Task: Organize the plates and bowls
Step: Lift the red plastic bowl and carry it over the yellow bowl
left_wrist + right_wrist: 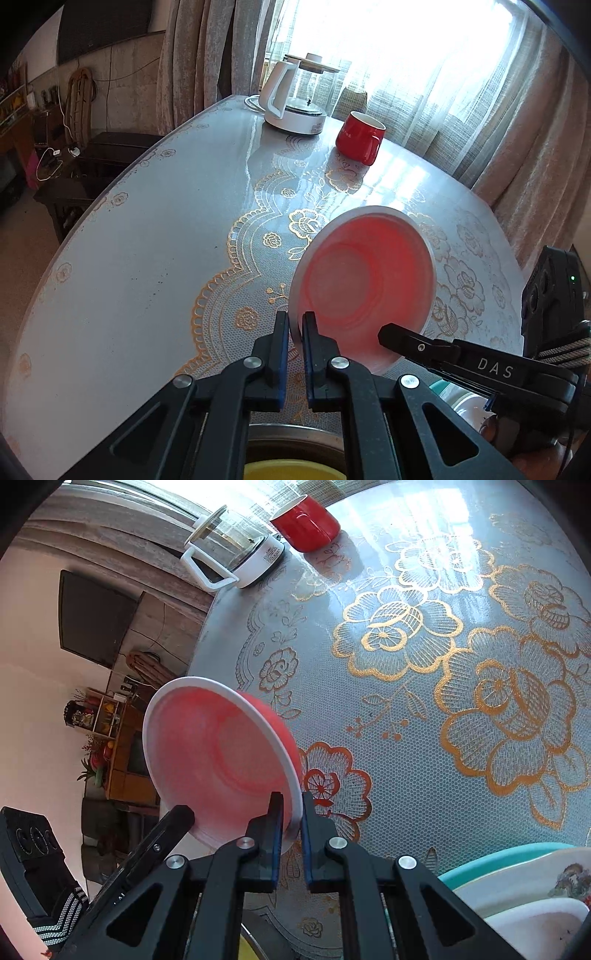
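Both tongs, left [296,325] and right [293,806], pinch pink bowl [364,284] rim

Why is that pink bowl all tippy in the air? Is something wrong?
The pink bowl is tilted on edge above the table, not resting on it. Both the left gripper and right gripper pinch its white rim. Nothing looks spilled or broken.

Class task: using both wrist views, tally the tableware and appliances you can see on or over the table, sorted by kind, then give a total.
Bowls and dishes: 5 – red bowl, teal, painted, white, yellow
Metal basin: 1
Mugs: 1 – red mug
Kettles: 1 – glass kettle
Total: 8
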`<state>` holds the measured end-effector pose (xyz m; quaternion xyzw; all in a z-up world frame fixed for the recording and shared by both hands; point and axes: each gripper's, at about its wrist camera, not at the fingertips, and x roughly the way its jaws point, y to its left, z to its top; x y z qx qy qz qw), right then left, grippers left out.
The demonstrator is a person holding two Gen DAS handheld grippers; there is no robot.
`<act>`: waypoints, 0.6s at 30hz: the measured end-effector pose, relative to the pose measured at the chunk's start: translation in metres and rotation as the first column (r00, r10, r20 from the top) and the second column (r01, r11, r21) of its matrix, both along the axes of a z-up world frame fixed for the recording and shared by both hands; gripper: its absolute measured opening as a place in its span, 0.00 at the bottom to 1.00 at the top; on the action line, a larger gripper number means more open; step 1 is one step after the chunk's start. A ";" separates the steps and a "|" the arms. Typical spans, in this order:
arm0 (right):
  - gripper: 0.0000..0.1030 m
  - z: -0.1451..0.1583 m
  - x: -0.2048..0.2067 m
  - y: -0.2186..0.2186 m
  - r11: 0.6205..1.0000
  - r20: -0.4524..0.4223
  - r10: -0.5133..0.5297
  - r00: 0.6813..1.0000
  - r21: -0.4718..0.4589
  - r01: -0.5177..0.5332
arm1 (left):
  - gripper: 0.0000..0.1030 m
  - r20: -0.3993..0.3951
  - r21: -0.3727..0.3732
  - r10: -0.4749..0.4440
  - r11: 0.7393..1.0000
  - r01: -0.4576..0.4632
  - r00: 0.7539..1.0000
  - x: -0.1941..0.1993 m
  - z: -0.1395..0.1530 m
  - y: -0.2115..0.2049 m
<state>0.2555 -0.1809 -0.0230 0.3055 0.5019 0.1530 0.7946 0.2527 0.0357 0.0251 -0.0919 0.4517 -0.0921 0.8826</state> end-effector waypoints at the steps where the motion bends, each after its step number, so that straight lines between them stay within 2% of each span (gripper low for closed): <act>1: 0.08 0.002 -0.003 0.000 1.000 0.006 0.001 1.000 0.003 -0.001 | 0.07 0.008 -0.002 0.000 1.000 0.000 1.000 -0.004 0.001 0.001; 6: 0.08 0.011 -0.025 0.000 0.999 0.026 0.005 1.000 0.046 -0.006 | 0.07 0.052 -0.028 0.010 1.000 -0.008 0.999 -0.031 0.014 0.010; 13: 0.08 0.029 -0.060 0.005 0.997 0.099 0.022 0.995 0.075 -0.030 | 0.07 0.137 -0.061 0.026 0.998 -0.018 0.990 -0.075 0.032 0.022; 18: 0.08 0.033 -0.090 0.009 0.990 0.126 0.030 0.992 0.131 -0.047 | 0.07 0.162 -0.113 0.044 0.993 -0.026 0.986 -0.108 0.035 0.037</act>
